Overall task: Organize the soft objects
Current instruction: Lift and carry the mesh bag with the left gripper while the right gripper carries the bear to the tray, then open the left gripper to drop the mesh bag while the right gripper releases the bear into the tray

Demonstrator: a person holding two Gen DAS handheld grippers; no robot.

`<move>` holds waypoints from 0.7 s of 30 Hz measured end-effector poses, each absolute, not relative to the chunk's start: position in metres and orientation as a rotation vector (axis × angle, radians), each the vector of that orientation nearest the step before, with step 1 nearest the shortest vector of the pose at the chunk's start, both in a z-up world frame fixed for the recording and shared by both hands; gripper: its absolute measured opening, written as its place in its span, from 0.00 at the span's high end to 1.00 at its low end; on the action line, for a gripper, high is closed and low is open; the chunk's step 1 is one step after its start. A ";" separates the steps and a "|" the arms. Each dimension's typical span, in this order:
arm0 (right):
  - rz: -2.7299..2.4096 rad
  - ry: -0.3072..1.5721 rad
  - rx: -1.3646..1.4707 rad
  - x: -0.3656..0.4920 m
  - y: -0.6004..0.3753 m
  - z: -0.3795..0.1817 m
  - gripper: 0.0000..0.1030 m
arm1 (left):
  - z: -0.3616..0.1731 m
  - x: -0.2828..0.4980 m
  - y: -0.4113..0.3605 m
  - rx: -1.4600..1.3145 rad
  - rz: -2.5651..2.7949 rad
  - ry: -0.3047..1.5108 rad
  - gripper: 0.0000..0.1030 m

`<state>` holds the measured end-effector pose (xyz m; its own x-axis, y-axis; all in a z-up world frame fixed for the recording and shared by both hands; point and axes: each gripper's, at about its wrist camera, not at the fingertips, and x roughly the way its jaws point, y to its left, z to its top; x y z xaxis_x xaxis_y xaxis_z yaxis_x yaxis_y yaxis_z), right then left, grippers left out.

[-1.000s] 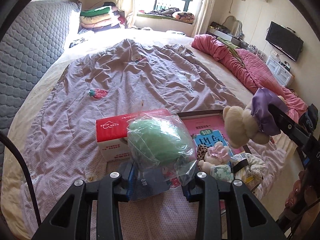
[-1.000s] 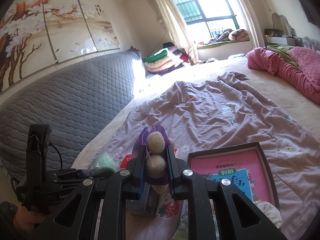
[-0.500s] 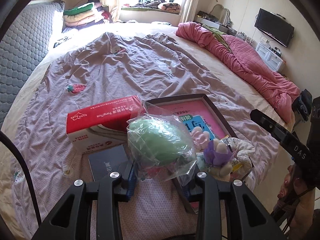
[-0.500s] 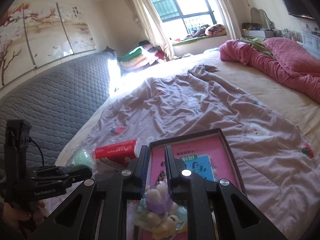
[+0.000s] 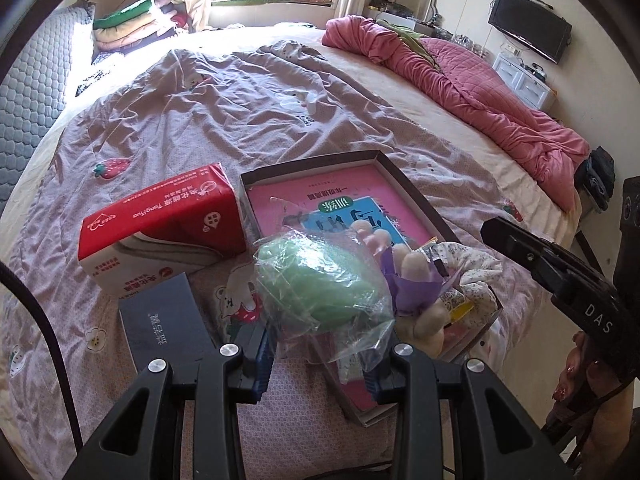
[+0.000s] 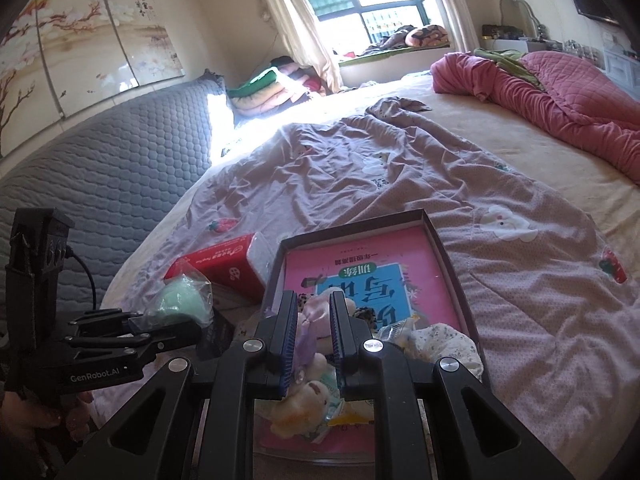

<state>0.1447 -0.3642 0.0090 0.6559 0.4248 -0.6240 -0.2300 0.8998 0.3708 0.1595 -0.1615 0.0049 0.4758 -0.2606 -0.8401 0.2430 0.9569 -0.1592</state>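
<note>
My left gripper (image 5: 320, 356) is shut on a clear plastic bag holding a green soft ball (image 5: 320, 284), held just left of the box; the ball also shows in the right wrist view (image 6: 182, 298). A shallow brown box with a pink book inside (image 5: 384, 172) lies on the bed. At its near end lie a plush bear in a purple dress (image 5: 416, 276), a floral cloth (image 5: 476, 268) and other small soft things. My right gripper (image 6: 314, 336) hangs over the bear (image 6: 310, 392), jaws slightly apart and not gripping it.
A red tissue box (image 5: 160, 228) and a dark flat box (image 5: 168, 328) lie left of the brown box on the lilac quilt (image 5: 240, 112). A pink duvet (image 5: 472, 92) lies at the right. Folded blankets (image 5: 132, 28) are stacked at the far left by the window.
The right gripper has lowered the plush bear into the box's near end and let go of it. The left gripper has moved with the bagged green ball rightwards toward the box.
</note>
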 end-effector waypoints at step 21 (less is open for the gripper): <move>0.285 0.844 0.136 0.144 -0.380 -0.025 0.84 | -0.024 0.177 -0.232 0.050 -0.408 1.086 0.64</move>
<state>0.1437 -0.3796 -0.0248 0.6291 0.3015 -0.7165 -0.1941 0.9535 0.2308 0.1772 -0.2323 -0.0242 0.3991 -0.2980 -0.8671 0.3462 0.9247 -0.1585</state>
